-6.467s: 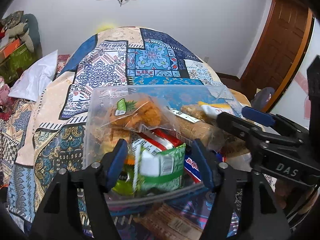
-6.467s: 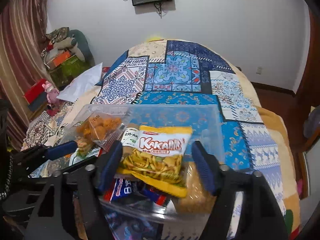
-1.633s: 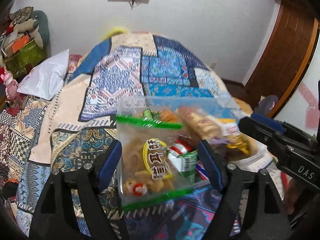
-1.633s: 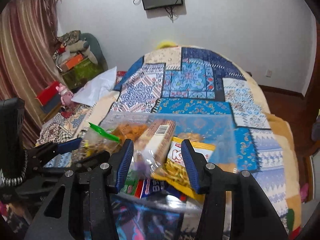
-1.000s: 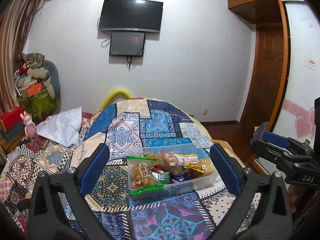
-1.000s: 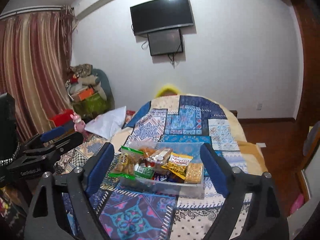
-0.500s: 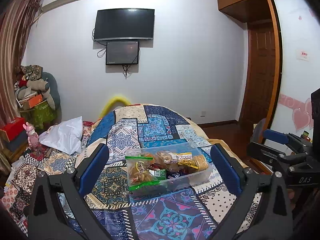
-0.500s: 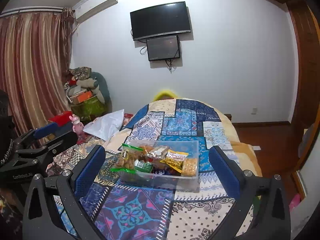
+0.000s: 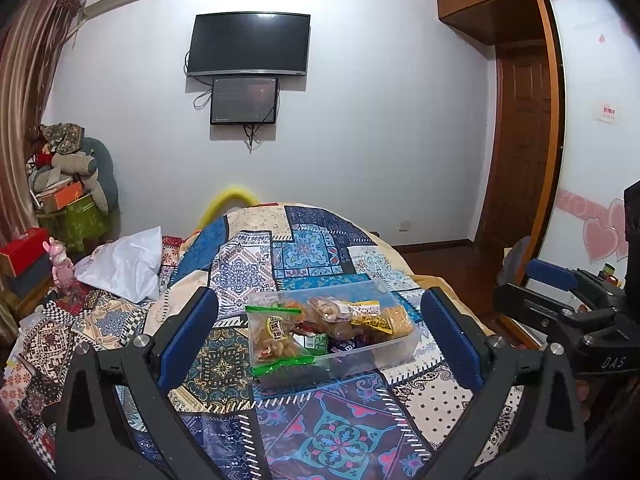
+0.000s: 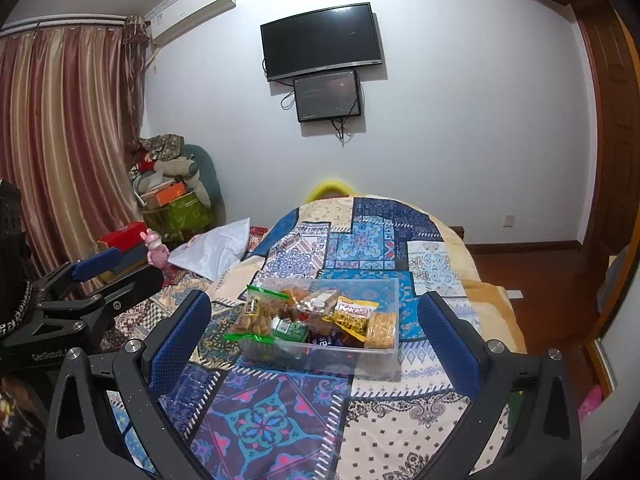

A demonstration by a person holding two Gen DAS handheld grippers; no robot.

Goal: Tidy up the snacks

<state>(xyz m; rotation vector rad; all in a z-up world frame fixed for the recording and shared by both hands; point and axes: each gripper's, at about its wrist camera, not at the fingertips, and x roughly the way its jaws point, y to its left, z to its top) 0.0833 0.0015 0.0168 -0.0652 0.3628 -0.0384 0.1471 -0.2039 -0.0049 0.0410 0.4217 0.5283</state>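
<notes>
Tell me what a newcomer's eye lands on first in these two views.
First, the clear plastic bin crammed with snack packs, sitting mid-bed on the patchwork quilt, with a green-edged bag sticking out over its left end. Next, the black TV on the white wall straight above it. Framing all this, the left gripper and right gripper stand wide open and empty.
</notes>
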